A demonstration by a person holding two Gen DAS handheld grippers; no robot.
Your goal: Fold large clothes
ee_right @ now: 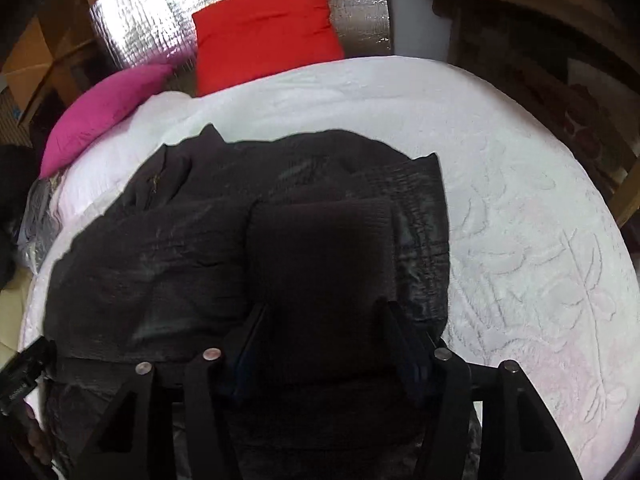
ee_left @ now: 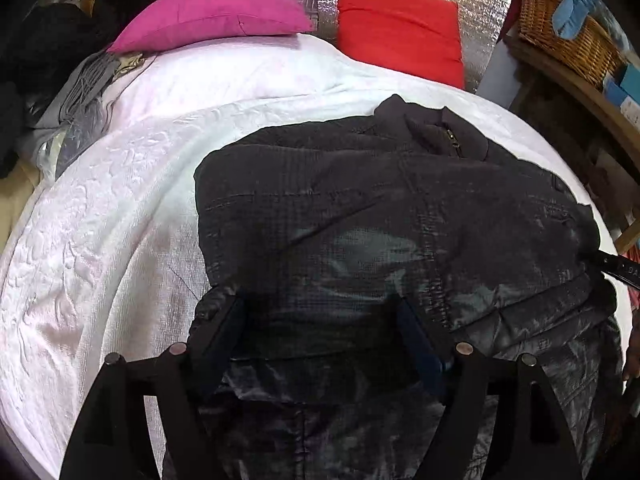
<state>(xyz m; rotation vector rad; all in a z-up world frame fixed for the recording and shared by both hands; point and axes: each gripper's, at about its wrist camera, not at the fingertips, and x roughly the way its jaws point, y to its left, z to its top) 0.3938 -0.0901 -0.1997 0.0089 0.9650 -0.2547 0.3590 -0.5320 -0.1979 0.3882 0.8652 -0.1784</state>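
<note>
A large black quilted jacket (ee_left: 400, 216) lies on the white bedspread (ee_left: 120, 208), collar and zip toward the far side, sleeves folded over the body. My left gripper (ee_left: 320, 316) is open, its fingers spread over the jacket's near hem. In the right wrist view the jacket (ee_right: 180, 248) lies across the bedspread (ee_right: 520, 240). My right gripper (ee_right: 320, 320) is open, its fingers wide apart over the jacket's near right part, where a dark fold lies between them. The right gripper's tip shows in the left wrist view at the right edge (ee_left: 616, 266).
A pink cushion (ee_left: 212, 18) and a red cushion (ee_left: 400, 28) lie at the bed's head against silver foil. Grey clothes (ee_left: 76, 96) are piled at the left edge. A wicker basket (ee_left: 568, 36) sits on a wooden shelf to the right.
</note>
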